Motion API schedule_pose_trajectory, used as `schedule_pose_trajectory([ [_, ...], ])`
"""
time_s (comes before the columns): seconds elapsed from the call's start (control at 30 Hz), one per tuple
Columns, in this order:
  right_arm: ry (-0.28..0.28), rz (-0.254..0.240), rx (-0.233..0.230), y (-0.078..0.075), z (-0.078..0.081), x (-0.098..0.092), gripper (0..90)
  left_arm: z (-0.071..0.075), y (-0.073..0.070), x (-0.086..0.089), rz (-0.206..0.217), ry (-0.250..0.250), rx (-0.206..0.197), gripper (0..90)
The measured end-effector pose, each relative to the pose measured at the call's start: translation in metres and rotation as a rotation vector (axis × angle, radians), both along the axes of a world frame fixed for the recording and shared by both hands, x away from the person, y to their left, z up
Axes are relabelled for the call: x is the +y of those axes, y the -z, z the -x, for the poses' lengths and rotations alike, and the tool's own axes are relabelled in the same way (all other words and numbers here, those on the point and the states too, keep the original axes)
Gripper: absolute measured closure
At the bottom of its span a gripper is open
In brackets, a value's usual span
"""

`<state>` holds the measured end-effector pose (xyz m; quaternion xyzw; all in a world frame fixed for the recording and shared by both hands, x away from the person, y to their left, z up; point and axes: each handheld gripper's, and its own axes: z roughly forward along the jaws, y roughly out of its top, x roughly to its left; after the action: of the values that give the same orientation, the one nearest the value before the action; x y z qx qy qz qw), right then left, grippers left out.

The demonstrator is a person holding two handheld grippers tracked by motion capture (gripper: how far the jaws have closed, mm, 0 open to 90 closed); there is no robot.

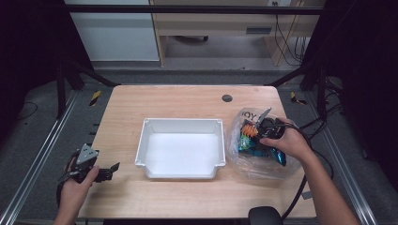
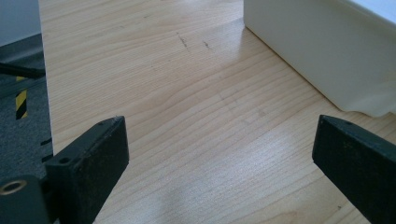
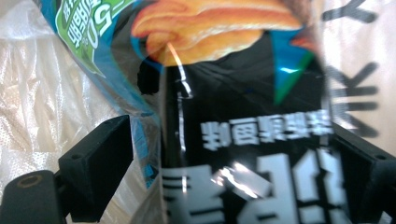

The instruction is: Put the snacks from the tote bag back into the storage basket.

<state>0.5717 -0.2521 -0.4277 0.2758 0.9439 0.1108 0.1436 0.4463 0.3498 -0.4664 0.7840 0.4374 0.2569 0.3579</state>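
A clear plastic bag (image 1: 261,165) of snack packets lies on the table's right side. My right gripper (image 1: 256,126) reaches into its mouth from the right, over a blue and green packet (image 1: 246,138). In the right gripper view the jaws of the right gripper (image 3: 233,158) stand wide apart, open, with a glossy black snack packet (image 3: 243,102) between them. A blue-green packet (image 3: 88,28) lies behind it, with bag film (image 3: 51,98) to the left. My left gripper (image 1: 112,169) rests open at the front left edge, with bare wood between the jaws of the left gripper (image 2: 219,154).
A white rectangular tray (image 1: 180,122) stands empty in the middle of the wooden table (image 1: 187,98); its wall (image 2: 317,46) shows close on the right in the left gripper view. A dark round cable hole (image 1: 227,98) lies behind the tray. The table's left edge (image 2: 46,93) drops to grey floor.
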Motion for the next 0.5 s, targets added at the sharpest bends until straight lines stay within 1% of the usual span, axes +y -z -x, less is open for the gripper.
schedule_pose_trajectory([
  [0.03, 0.012, 0.002, 0.009, 0.0015, 0.0004, 0.0013, 11.2, 0.0001, -0.0003, 0.0002, 0.0, -0.001, -0.001, 3.3],
  [0.1, 0.006, 0.024, 0.011, 0.0049, -0.0011, 0.0023, 11.4, 0.0001, -0.0009, 0.0009, 0.0, -0.002, -0.004, 3.3],
  [0.2, 0.024, 0.025, 0.02, 0.0062, -0.002, 0.0048, 11.8, 0.0002, -0.0017, 0.0016, 0.001, 0.0, -0.007, 3.3],
  [0.23, 0.01, 0.031, 0.016, 0.0066, -0.0029, 0.0055, 12.9, 0.0002, -0.0017, 0.0017, 0.001, 0.001, -0.006, 3.4],
  [0.27, 0.01, 0.031, 0.016, 0.0066, -0.0029, 0.0055, 12.9, 0.0004, -0.0017, 0.0017, 0.001, 0.001, -0.006, 3.4],
  [0.3, 0.018, 0.033, 0.02, 0.006, -0.0029, 0.0059, 16.3, 0.0008, -0.0017, 0.0017, 0.003, 0.0, -0.007, 3.3],
  [0.33, 0.013, 0.031, 0.016, 0.005, -0.003, 0.0057, 21.0, 0.0015, -0.0022, 0.0019, 0.004, -0.001, -0.012, 3.3],
  [0.4, 0.009, 0.023, 0.016, 0.0026, -0.0027, 0.0046, 25.6, 0.0029, -0.0029, 0.0027, 0.003, -0.001, -0.016, 3.3],
  [0.43, 0.014, 0.014, 0.014, 0.0024, -0.0016, 0.0045, 26.9, 0.0037, -0.003, 0.0032, 0.001, 0.0, -0.013, 3.3],
  [0.5, 0.002, 0.007, 0.007, 0.001, -0.0009, 0.0021, 29.2, 0.0047, -0.0026, 0.0039, -0.002, -0.003, -0.015, 3.3],
])
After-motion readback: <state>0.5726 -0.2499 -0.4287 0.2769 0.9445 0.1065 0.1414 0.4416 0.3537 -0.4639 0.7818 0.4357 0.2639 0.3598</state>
